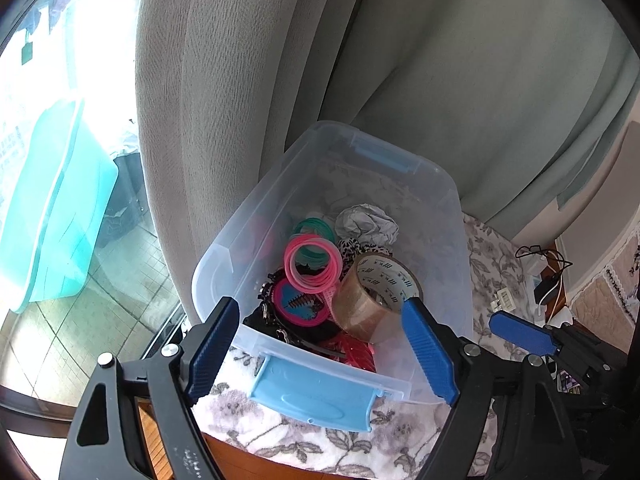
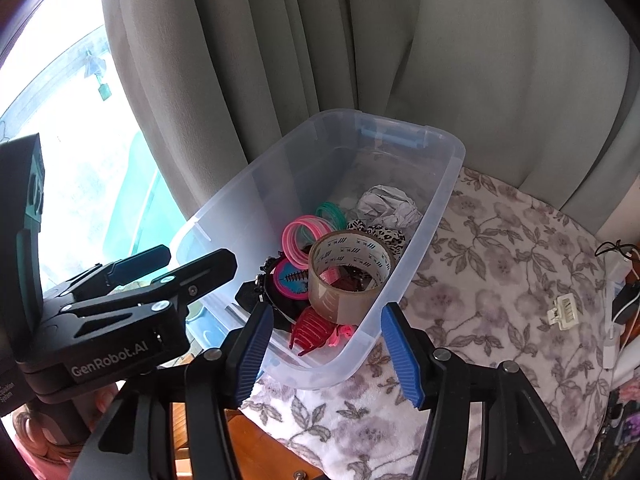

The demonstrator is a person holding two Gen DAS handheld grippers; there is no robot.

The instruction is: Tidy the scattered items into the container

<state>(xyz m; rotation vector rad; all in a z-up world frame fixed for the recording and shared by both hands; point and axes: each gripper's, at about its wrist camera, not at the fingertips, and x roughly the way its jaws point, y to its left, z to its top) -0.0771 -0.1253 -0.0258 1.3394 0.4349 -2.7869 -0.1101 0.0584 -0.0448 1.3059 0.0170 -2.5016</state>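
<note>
**Both grippers empty above the bin**

Clear plastic container (image 2: 436,184) sits on a floral cloth (image 2: 500,264), close against a grey curtain (image 2: 320,40). Blue latch (image 1: 316,394) hangs at the near end.

Contents, packed toward the near half: roll of brown tape (image 2: 348,276) standing tilted against the right wall; pink rings (image 1: 314,264) and green rings (image 1: 314,230) just behind it; crumpled paper ball (image 2: 390,206) further back; leopard-print scrunchie (image 2: 386,234) between paper and tape; red claw clip (image 2: 314,330) at the near wall; a pink-and-blue round piece (image 1: 298,304) on dark items beside the tape.

Left gripper (image 1: 320,348): jaws spread wide, pointing down over the near end, nothing between the blue pads (image 1: 210,354).

Right gripper (image 2: 326,354): jaws apart, less wide, over the near right corner, nothing held.

One small white clip (image 2: 564,312) lies out on the cloth, well apart from the container, to its right. Cables and a charger (image 1: 546,284) at the table's far right edge.
</note>
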